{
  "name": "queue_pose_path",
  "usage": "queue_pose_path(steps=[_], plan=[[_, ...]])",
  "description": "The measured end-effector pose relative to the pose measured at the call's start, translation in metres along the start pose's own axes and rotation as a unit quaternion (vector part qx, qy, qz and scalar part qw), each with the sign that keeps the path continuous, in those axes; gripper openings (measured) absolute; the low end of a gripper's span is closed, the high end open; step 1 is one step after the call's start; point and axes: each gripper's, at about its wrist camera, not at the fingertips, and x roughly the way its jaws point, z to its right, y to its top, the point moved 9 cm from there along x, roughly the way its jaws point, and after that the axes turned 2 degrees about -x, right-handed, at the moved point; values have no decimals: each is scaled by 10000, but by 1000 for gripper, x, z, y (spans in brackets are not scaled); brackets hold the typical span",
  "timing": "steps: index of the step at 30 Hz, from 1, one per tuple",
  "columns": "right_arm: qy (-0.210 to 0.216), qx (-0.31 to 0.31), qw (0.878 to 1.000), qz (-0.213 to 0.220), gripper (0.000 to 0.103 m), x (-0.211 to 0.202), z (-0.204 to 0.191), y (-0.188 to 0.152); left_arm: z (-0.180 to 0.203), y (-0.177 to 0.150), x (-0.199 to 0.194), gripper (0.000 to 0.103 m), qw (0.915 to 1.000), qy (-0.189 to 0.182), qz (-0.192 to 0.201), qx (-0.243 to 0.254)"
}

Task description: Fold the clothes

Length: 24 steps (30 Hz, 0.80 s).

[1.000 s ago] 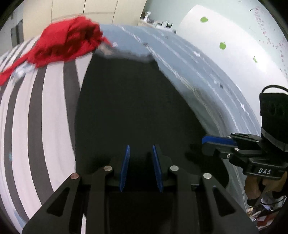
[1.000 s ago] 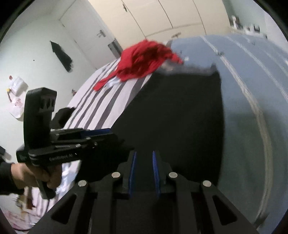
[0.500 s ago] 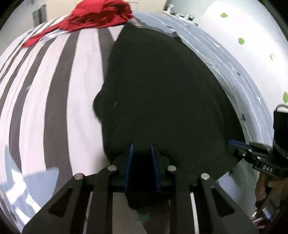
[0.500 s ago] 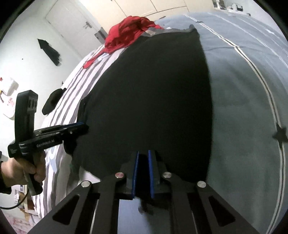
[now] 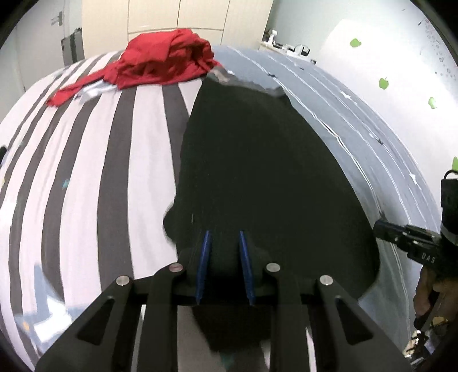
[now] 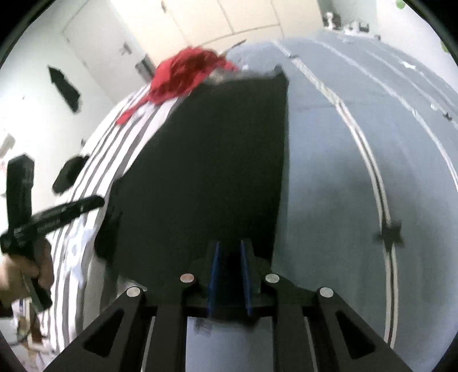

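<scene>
A black garment (image 5: 257, 171) lies stretched lengthwise on the bed, from a red garment (image 5: 160, 65) at the far end to the near edge. My left gripper (image 5: 223, 233) is shut on its near left corner, with dark cloth bunched between the blue pads. In the right wrist view the black garment (image 6: 214, 157) runs straight ahead, and my right gripper (image 6: 230, 243) is shut on its near right corner. The right gripper (image 5: 400, 234) shows at the left view's right edge, and the left gripper (image 6: 71, 209) at the right view's left edge, each held by a hand.
The bed has a black-and-white striped sheet (image 5: 86, 171) on the left and a grey-blue cover (image 5: 357, 128) on the right. A small dark object (image 6: 70, 173) lies near the bed's left edge. Cupboard doors (image 5: 177, 14) stand behind, and a white wall with green stickers (image 5: 355, 43) at right.
The black garment, first held up close to the cameras, now lies flat and drawn out along the bed. Both grippers stay shut on its near corners and have pulled back.
</scene>
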Motion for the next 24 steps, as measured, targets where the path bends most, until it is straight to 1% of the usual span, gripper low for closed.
queue_pose_path(steps=[1,2,4,5,8,9,12,15,19,20,22,24], plan=[[-39,-11,9999,110,14,6,3,12,1,5,7,19,10000,5,36,-13],[-63,-2,9998,163,14,11,4,19,-1,6,16,19,10000,62,-14,-39],[-27,155,9997,176,14,26,10,31,-4,8,35,19,9997,181,-125,-94],[6,256,9996,152,14,33,13,35,-7,4,41,19,9996,184,-132,-162],[-25,365,9993,-49,15,53,24,24,-14,-10,59,20,9990,185,-143,-374],[26,465,9989,-67,15,57,30,17,-14,-10,60,20,9989,183,-135,-407],[238,834,9962,-15,15,54,39,11,-13,-11,60,20,9986,173,-116,-483],[155,716,9973,-79,15,50,43,8,-13,-13,58,20,9984,120,-144,-538],[82,745,9970,-192,15,47,49,15,-17,-8,57,21,9979,21,-257,-596],[64,753,9969,-220,23,46,50,17,-18,-6,56,21,9977,-5,-289,-619],[27,767,9967,-277,32,43,53,20,-18,-2,53,21,9983,17,-316,-492],[-9,782,9964,-333,36,41,56,24,-18,3,50,21,9988,41,-343,-361]])
